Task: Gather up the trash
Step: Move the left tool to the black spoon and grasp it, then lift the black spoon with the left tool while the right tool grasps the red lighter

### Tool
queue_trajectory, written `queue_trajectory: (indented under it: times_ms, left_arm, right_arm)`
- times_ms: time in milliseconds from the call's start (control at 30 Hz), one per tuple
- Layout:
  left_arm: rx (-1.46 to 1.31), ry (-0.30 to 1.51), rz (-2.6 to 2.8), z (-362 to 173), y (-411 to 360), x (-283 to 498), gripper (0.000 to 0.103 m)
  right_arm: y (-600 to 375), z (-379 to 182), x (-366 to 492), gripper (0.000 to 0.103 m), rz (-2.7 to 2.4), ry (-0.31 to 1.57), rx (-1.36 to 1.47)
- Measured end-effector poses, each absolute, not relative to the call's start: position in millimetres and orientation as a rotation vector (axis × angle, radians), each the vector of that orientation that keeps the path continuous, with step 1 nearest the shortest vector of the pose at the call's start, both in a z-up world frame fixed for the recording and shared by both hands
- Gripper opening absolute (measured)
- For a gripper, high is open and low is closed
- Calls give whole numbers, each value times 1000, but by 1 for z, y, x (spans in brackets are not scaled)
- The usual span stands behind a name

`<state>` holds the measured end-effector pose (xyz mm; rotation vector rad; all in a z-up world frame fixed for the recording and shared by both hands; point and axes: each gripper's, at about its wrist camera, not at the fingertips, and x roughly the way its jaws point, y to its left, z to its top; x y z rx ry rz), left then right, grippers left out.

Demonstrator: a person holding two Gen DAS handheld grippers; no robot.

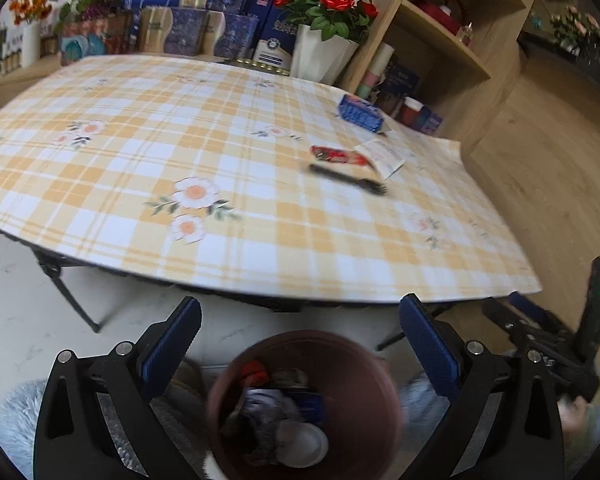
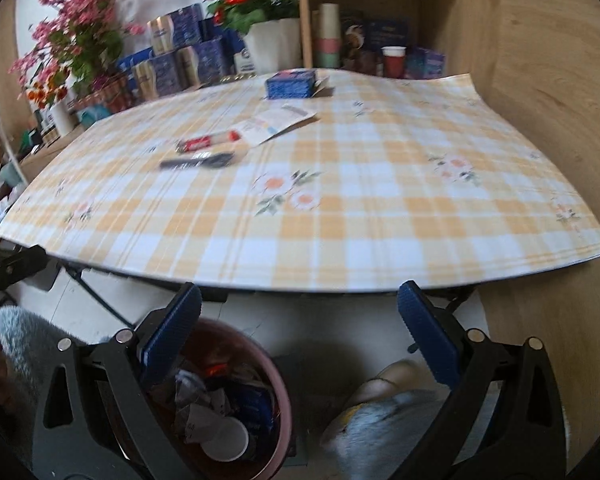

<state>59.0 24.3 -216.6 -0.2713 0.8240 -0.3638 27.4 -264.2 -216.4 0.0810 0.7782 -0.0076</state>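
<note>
Tablecloth (image 2: pixel 340 216) bears dark wrapper (image 2: pixel 198 161), long axis running left-right.

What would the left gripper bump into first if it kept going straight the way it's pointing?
Probably the near edge of the table, or the floor just under it. The left gripper is open and empty, and the trash bin sits lower, below that line. Depth is hard to judge.
</note>
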Motion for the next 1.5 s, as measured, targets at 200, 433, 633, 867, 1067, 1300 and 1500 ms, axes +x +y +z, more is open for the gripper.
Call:
queue_trajectory:
  times_ms: [200,433,633,867,1067,1300,1500]
  left_arm:
    - [-373,889,-403,-203,-7,108,79]
    - [-506,1013,-363,-216,-53,176,51]
    - [-530,1038,-244,-227,-72,217,45]
    - [-379,991,-125,-226,-90,241,43]
    - [-134,969,-63,-227,-129,254,58]
    - [-80,971,24,-230,-147,272,69]
    - [34,938,-10,-235,-155,271,70]
  right_arm:
    - [-288,-196,58,97,-25,734,112]
    - [-313,-189,102,97,-67,602,134]
    - [-344,-202,113,97,-59,582,303]
    - [-361,-209,113,97,-46,595,404]
    - [-366,-211,110,97,-32,598,434]
    - [-369,-213,111,97,-36,608,454]
    - [-368,-214,110,97,-40,615,457]
